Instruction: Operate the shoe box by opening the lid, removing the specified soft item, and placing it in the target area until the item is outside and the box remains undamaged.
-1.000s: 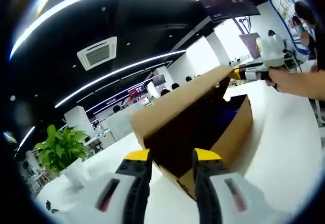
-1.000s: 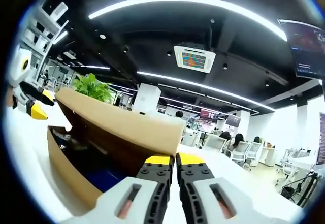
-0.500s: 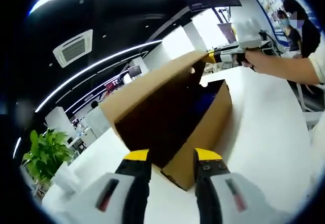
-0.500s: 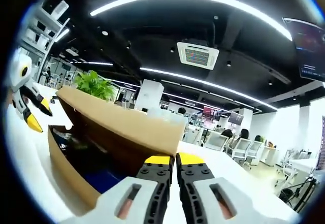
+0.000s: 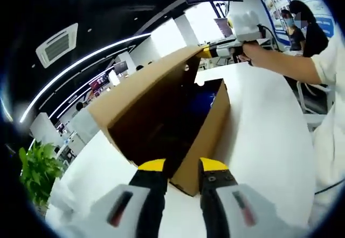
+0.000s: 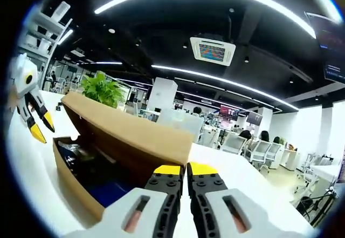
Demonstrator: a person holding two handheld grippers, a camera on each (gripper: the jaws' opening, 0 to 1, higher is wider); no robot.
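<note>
Lid (image 5: 145,84) is sitting half raised: right gripper (image 6: 186,169) is pinching its edge, jaws together. Left gripper (image 5: 181,166) is hanging apart just beside the shoe box (image 5: 207,135). Soft item (image 6: 108,192), dark blue, is lying inside; removal and placing are pending.

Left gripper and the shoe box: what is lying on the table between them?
Nothing. In the right gripper view, the left gripper hangs open beside the shoe box, and the stretch of white table between them is bare.
</note>
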